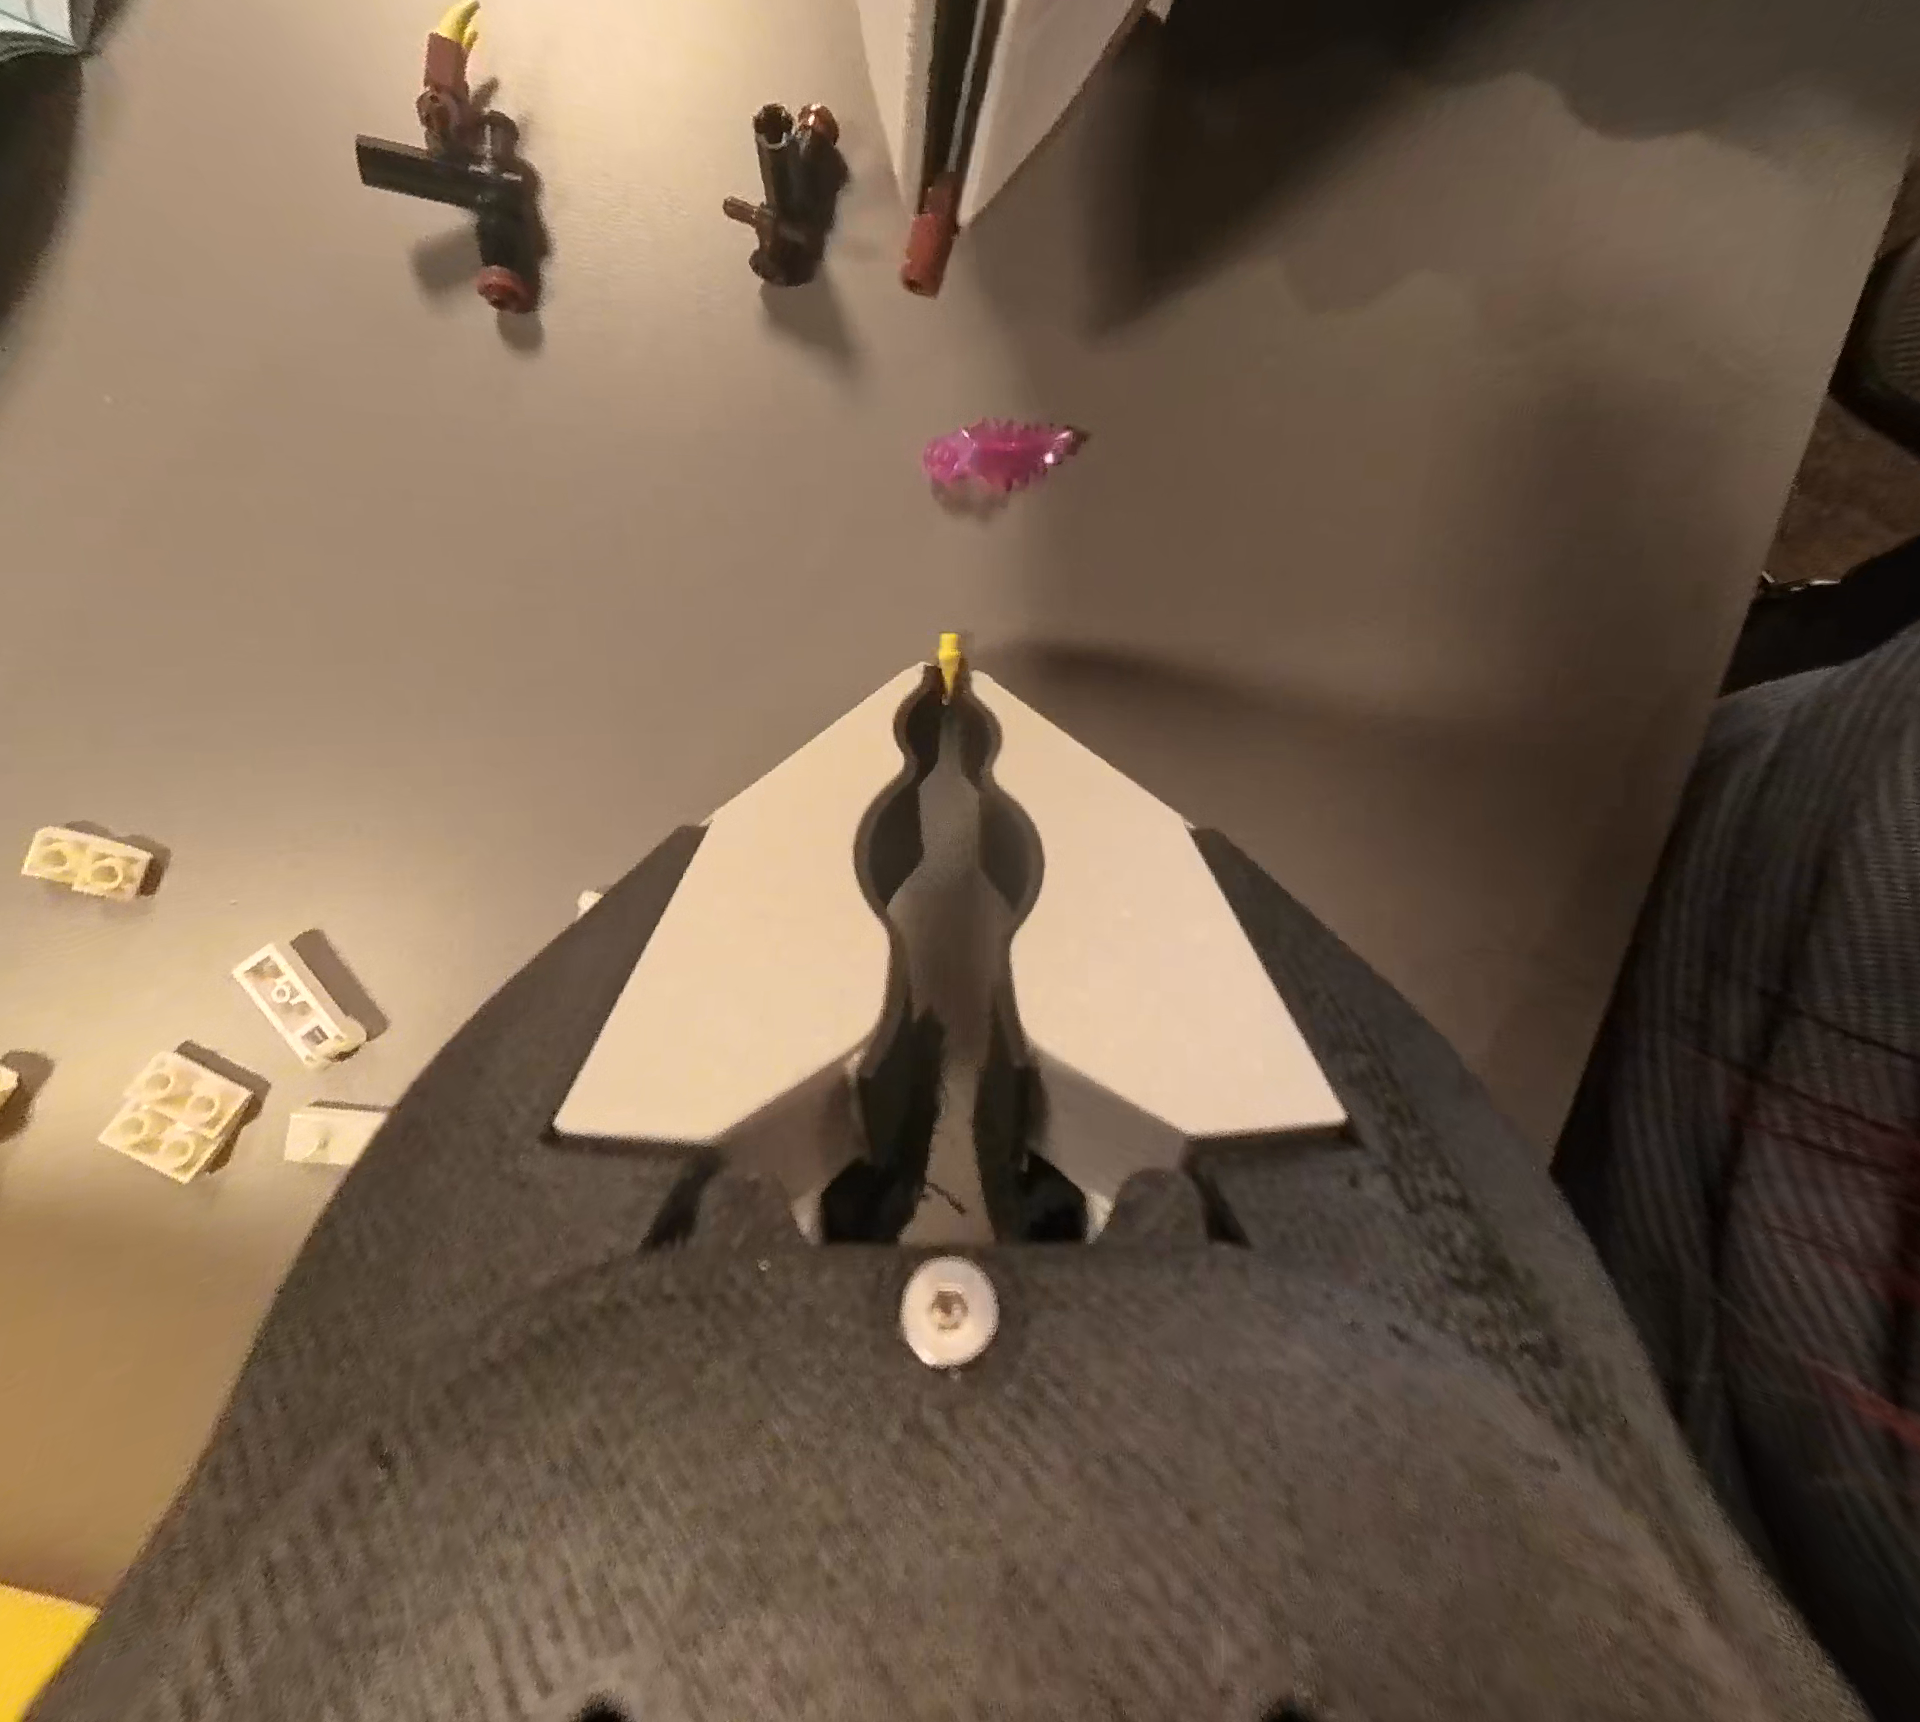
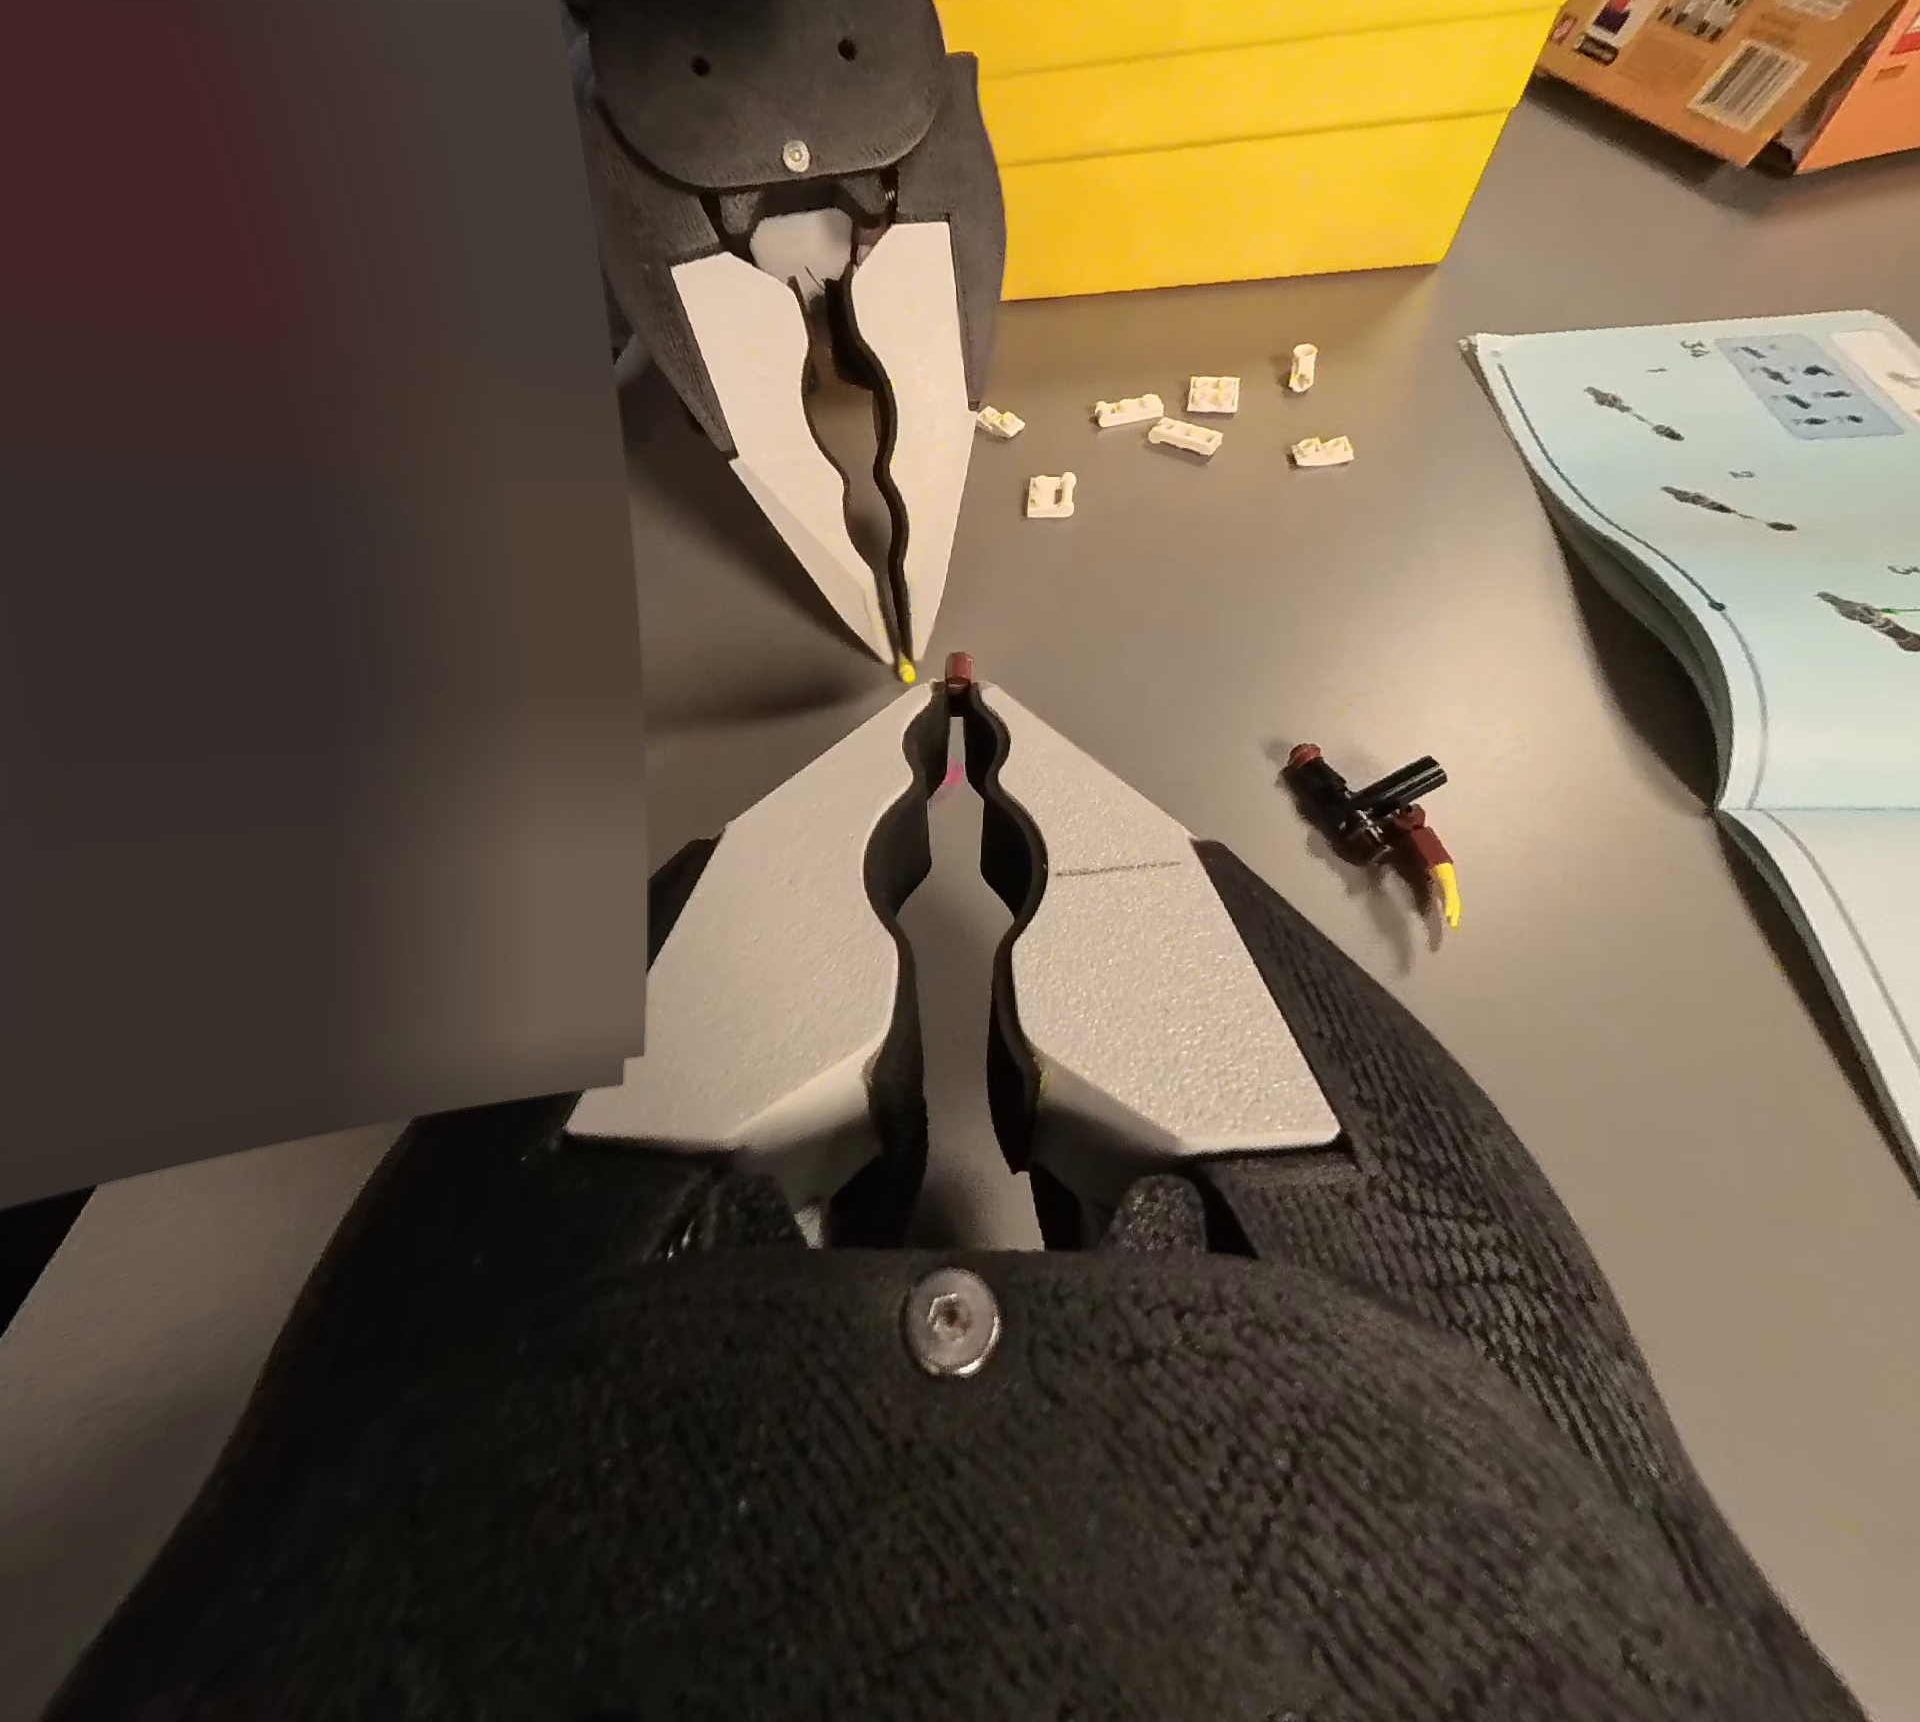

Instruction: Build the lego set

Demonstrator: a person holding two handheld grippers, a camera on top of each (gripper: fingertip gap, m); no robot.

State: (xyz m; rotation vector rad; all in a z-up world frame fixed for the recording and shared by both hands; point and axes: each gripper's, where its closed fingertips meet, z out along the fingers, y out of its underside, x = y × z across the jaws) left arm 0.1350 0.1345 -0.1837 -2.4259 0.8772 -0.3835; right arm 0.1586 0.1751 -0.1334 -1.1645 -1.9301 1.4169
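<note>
Between left tongs' (image 1: 948, 670) tips, yellow claw (image 1: 948, 652)

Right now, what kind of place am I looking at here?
Probably a hobby or work table for building toy-brick models. A yellow bin, an open instruction booklet and loose white bricks lie on the grey table, beside a toy box.

Booklet (image 2: 1766, 592) and cardboard box (image 2: 1756, 10) edge-cropped

Two grippers (image 1: 948, 685) (image 2: 958, 698): black textured bodies, pale grey wedge-shaped fingers (image 2: 1122, 945), wavy black inner pads, one silver screw (image 2: 951, 1334) each.
</note>
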